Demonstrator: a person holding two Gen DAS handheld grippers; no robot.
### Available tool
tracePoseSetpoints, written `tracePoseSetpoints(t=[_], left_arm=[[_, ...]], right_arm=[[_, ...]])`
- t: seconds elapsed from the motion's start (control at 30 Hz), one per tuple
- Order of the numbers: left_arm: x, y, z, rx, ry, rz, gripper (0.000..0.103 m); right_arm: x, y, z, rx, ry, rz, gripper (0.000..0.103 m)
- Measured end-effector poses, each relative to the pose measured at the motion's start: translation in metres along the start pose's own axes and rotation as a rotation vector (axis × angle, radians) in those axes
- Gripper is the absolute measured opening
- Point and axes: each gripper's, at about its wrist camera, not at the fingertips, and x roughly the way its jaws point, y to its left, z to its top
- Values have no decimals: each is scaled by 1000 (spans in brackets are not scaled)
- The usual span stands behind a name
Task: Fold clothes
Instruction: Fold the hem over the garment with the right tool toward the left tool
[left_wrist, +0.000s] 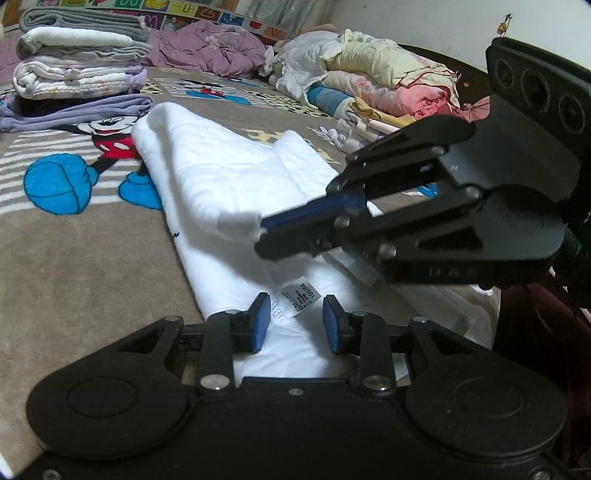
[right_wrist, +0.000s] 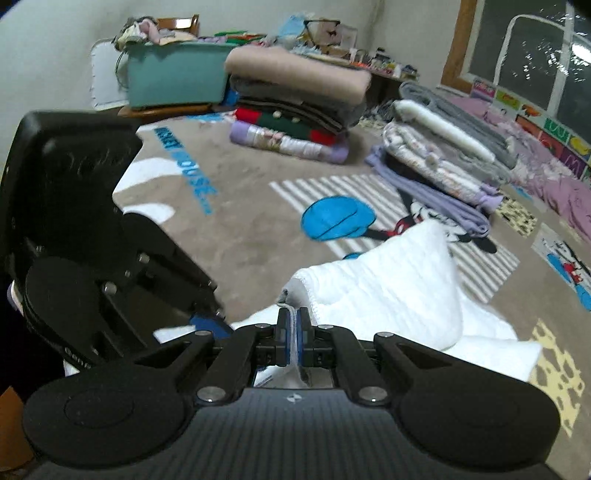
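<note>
White quilted cotton garment lies mid-fold: right gripper pinches its hem, left gripper spread over the label. Next, lay the hem toward ten o'clock.

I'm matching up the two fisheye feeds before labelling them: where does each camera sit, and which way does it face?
Left wrist: on the left gripper, low over the white garment, facing the folded stack and crumpled pile; its open fingers and the right gripper show.
Right wrist: on the right gripper, shut on the white garment, facing the blanket stacks; the left gripper's body shows.
Shared: garment, cartoon blanket, folded stack.
</note>
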Motion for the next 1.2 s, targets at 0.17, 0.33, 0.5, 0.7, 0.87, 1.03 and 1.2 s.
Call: tracePoseSetpoints(t=[0.17, 0.33, 0.5, 0.7, 0.87, 1.03, 1.2], left_arm=[[-1, -5, -2, 16, 6, -14, 45], [-9, -11, 0, 78, 34, -26, 51], [-61, 0, 3, 147, -36, -64, 51], [-73, 29, 21, 86, -233, 110, 46], [-31, 37, 55, 119, -276, 206, 32], [5, 31, 84, 177, -279, 207, 31], [56, 37, 101, 271, -194, 229, 31]], right_arm=[[8, 5, -3, -7, 45, 47, 6], [15, 0, -5, 15, 95, 80, 5], [20, -7, -9, 60, 111, 109, 5], [22, -13, -13, 91, 95, 135, 5], [23, -11, -16, 91, 88, 134, 6], [25, -8, -16, 80, 92, 123, 6], [26, -1, -13, 42, 106, 95, 6]])
